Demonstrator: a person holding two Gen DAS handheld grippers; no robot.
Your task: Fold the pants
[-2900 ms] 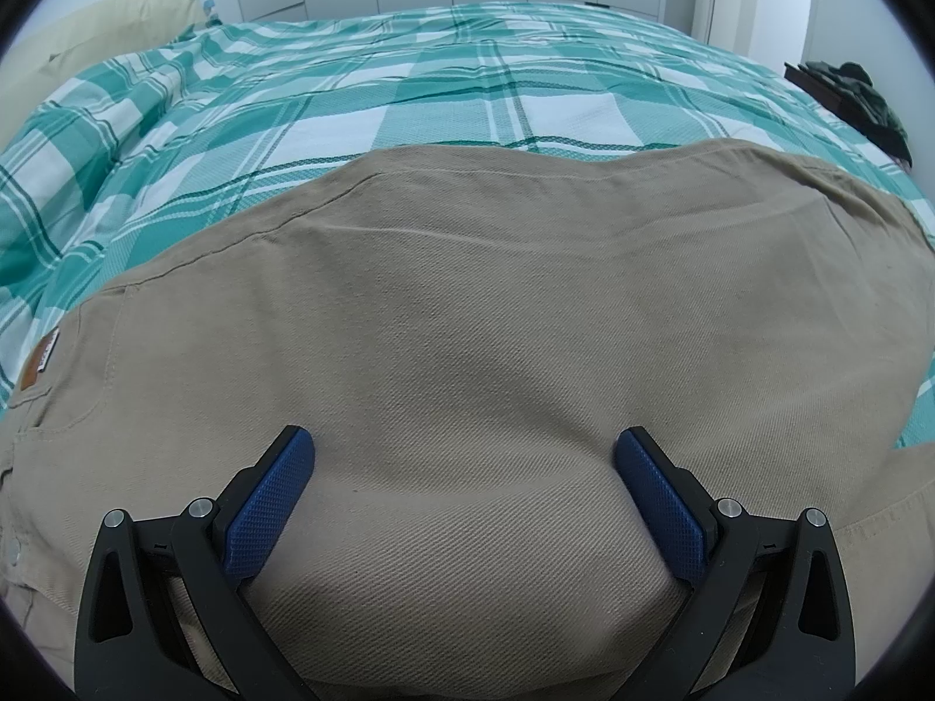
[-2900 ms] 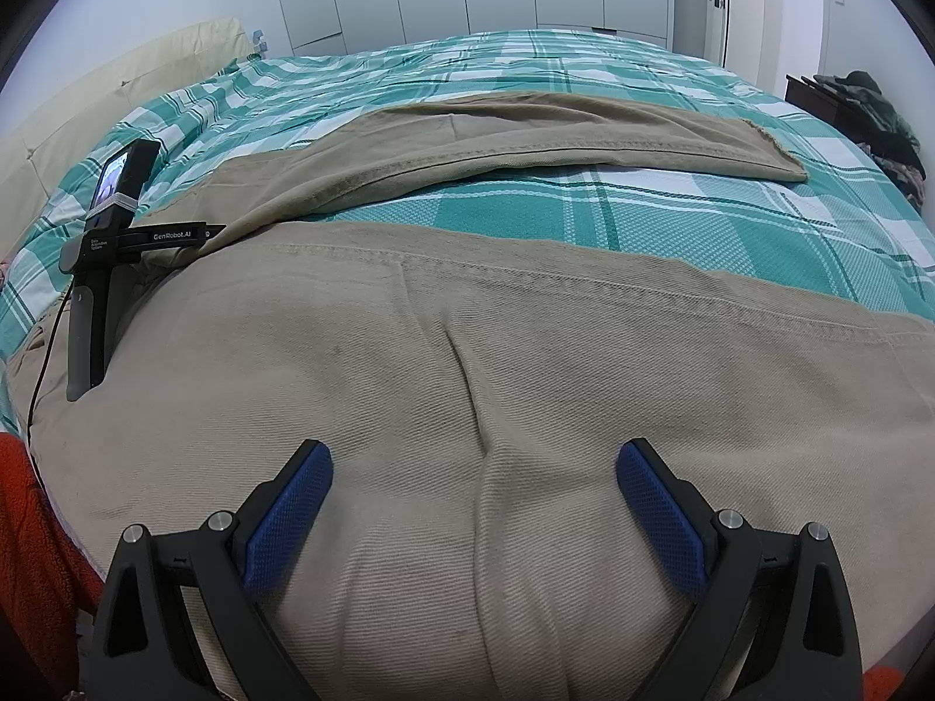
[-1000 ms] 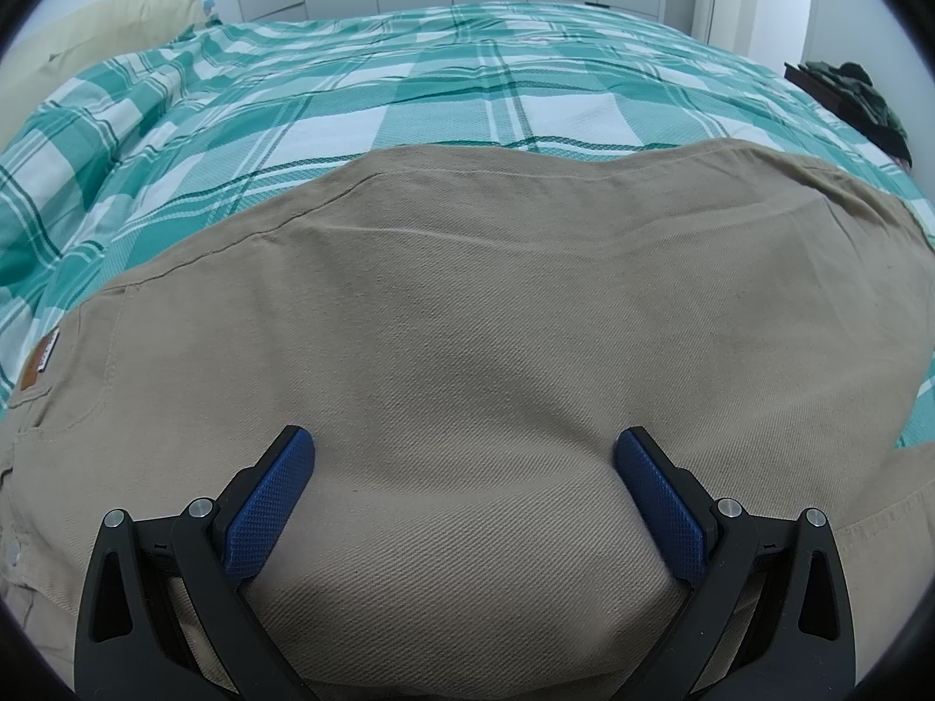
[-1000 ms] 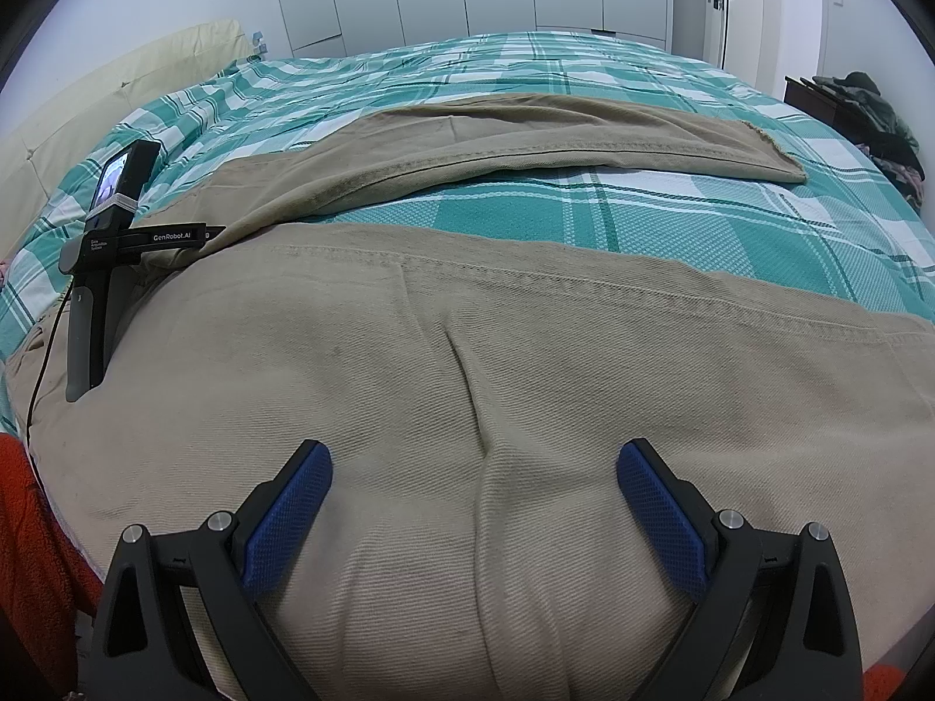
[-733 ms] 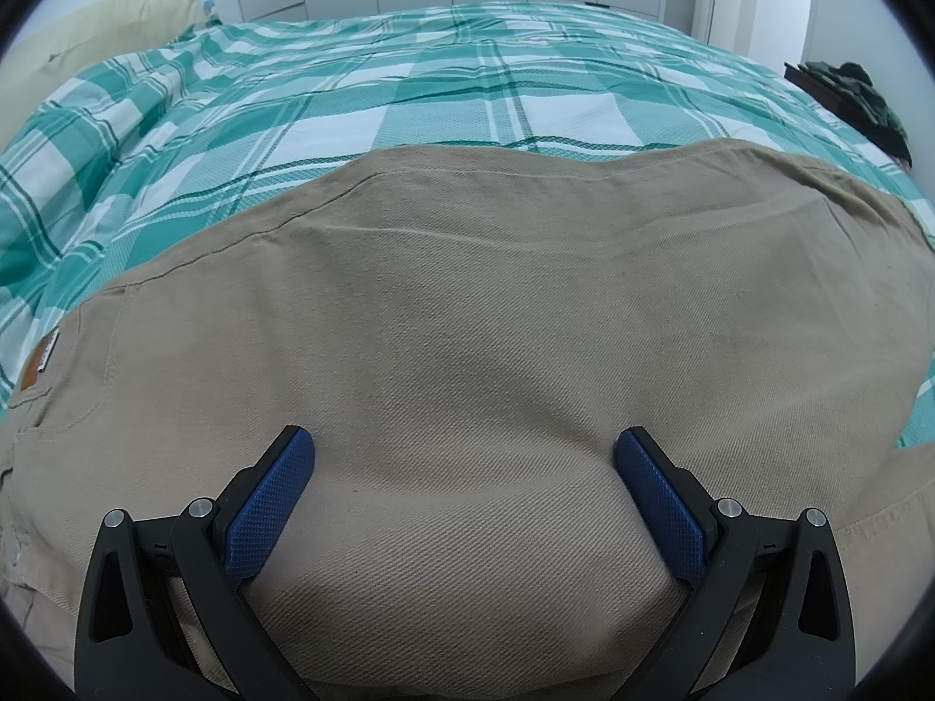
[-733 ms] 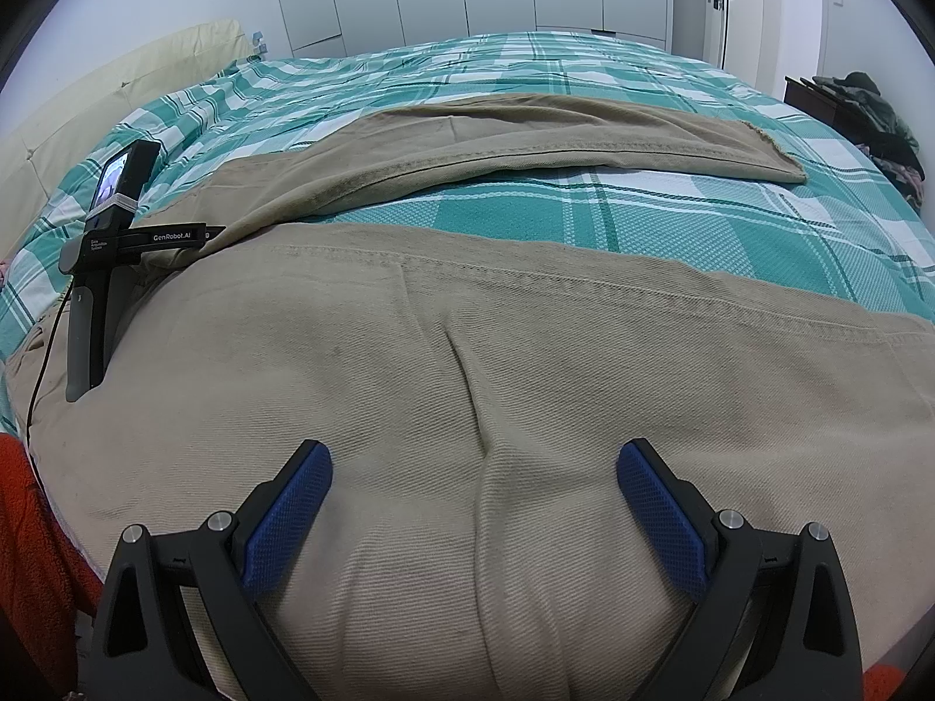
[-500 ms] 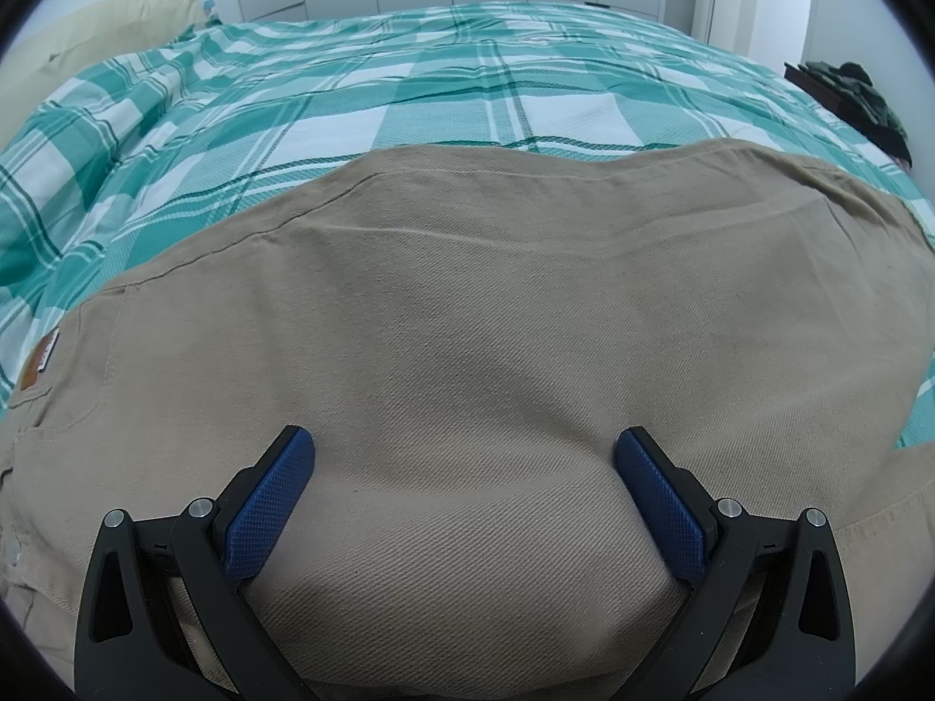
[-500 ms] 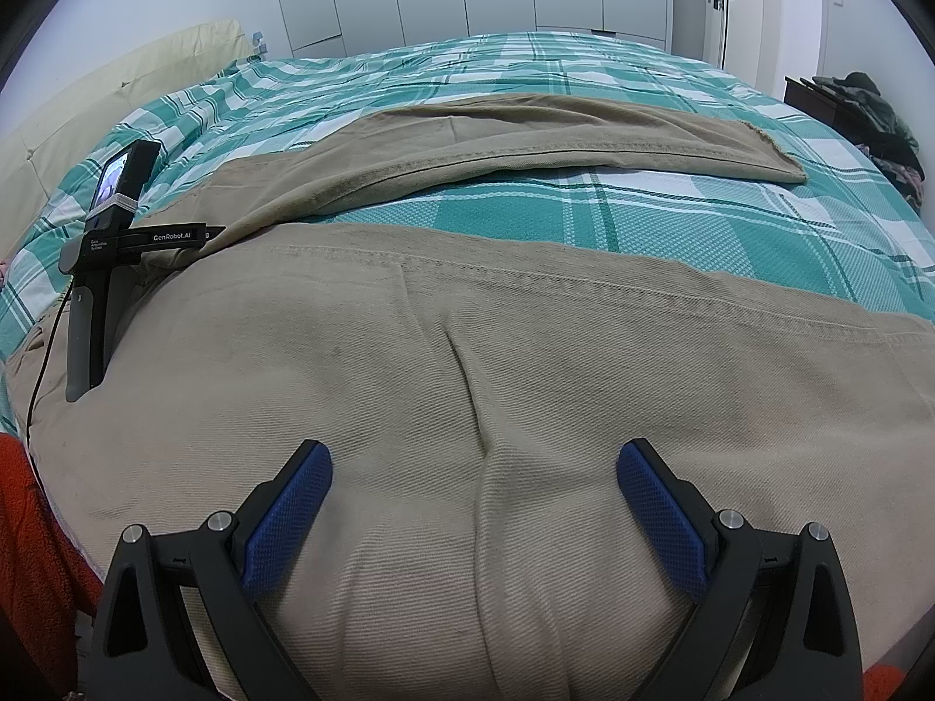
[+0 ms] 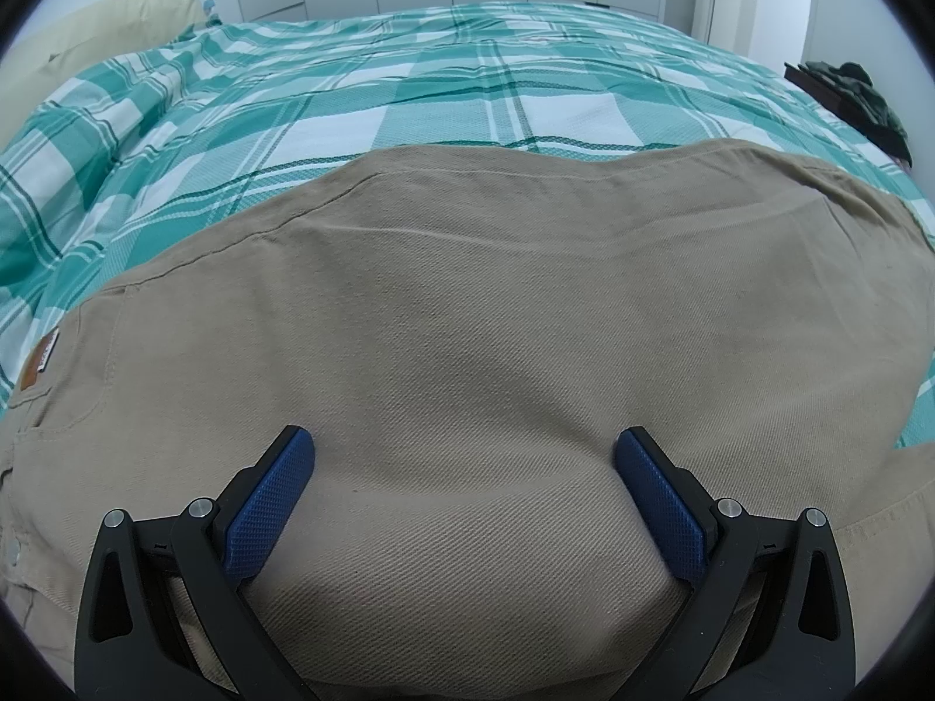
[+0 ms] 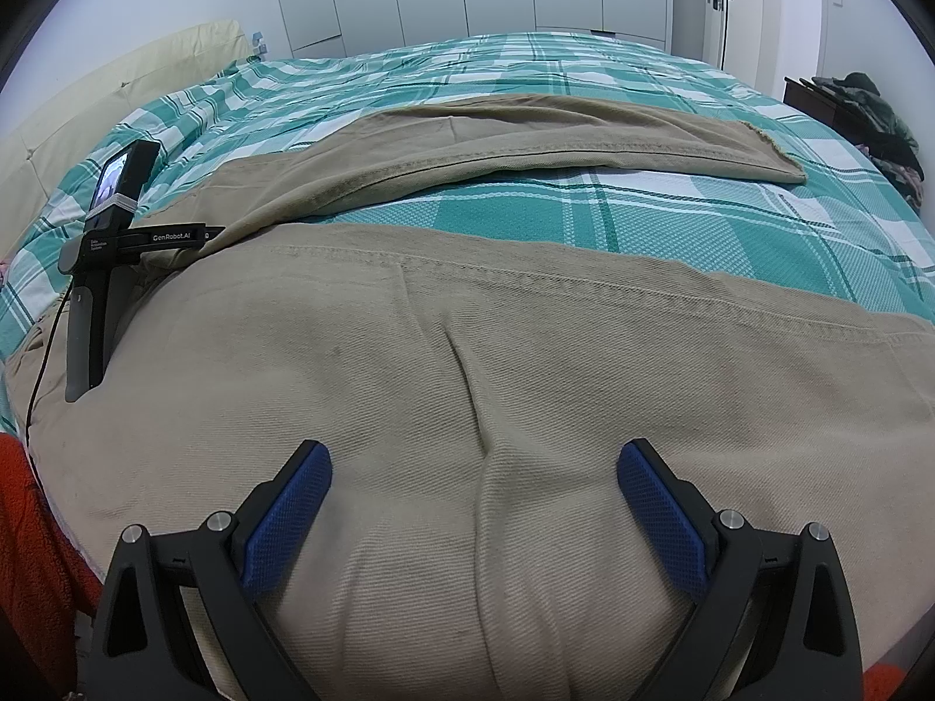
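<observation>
Nothing of the fold looks done: the khaki pants lie spread flat on the bed, legs apart, so every fold is left to make.

At the bottom of the left wrist view, the left gripper rests low over the seat of the pants with its jaws released and wide, pinching no cloth. The right gripper sits the same way at the bottom of its own view, splayed over the near leg, holding nothing.

The cloth is a ribbed twill, mostly smooth, with one crease running up from between the right pads. A brown waistband patch shows at the left edge. Farther up, the second leg stretches across the green plaid bedspread towards the upper right, its hem frayed.
</observation>
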